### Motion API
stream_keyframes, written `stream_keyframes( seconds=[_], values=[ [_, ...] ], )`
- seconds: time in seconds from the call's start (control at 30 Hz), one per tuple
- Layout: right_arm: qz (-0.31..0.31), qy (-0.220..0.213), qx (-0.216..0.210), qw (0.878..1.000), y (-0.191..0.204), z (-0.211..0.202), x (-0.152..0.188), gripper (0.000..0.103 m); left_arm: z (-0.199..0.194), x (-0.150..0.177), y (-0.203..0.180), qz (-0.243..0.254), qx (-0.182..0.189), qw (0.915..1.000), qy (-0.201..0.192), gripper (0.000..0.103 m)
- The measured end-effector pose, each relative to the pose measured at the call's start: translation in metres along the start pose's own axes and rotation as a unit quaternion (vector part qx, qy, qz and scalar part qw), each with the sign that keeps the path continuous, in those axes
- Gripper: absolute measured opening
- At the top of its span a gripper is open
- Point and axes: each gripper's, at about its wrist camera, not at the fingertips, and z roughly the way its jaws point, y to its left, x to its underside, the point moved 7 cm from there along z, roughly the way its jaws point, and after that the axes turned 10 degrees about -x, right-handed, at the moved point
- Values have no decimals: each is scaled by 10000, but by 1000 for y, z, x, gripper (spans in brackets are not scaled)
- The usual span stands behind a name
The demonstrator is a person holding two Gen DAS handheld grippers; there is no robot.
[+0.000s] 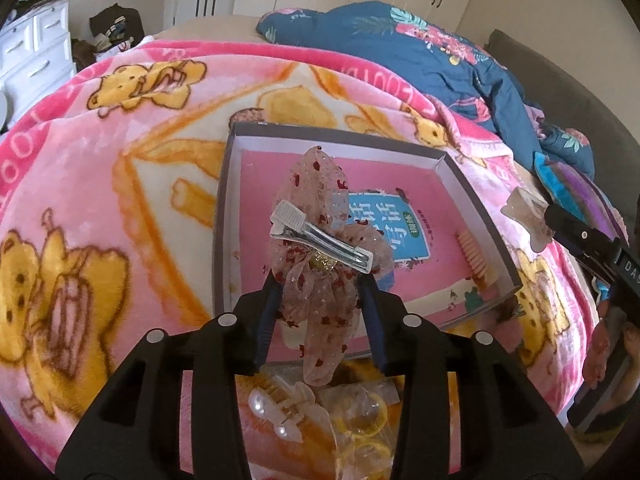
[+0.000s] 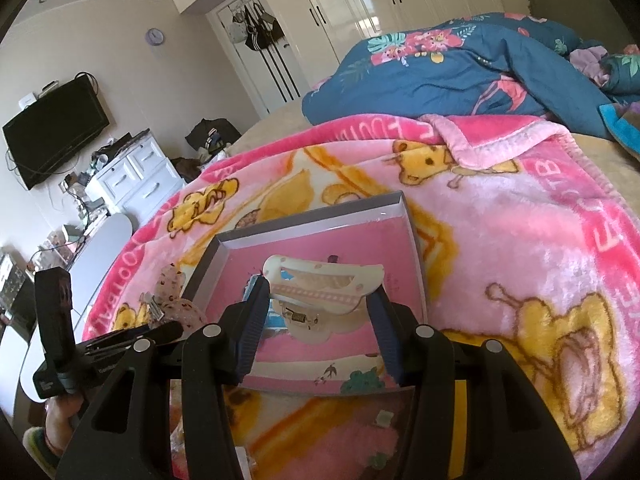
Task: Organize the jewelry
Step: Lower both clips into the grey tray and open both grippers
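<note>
My left gripper is shut on a sheer pink bow hair clip with red dots and a metal clasp. It holds the bow over the near edge of a shallow grey box with a pink printed bottom. My right gripper is shut on a cream claw clip, above the same box. In the left wrist view that claw clip shows at the box's right side. A pink comb clip lies inside the box.
On the pink bear-print blanket, below my left gripper, lie a pearl claw clip and a bag of yellow hair ties. A blue floral duvet is heaped behind. A white dresser stands far left.
</note>
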Motion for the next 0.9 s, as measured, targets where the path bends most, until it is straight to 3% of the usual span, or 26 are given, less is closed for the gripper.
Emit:
stream_keyframes(
  seconds=[0.37, 0.7, 0.9],
  values=[
    [-13, 378, 20, 9993, -1, 31, 18, 49, 7, 7, 6, -27, -117, 9999, 111, 56],
    [26, 872, 66, 9962, 0, 62, 46, 49, -17, 13, 18, -198, -191, 9996, -71, 66],
    [80, 824, 104, 9965, -2, 60, 46, 55, -32, 15, 22, -231, -237, 9993, -169, 72]
  ],
)
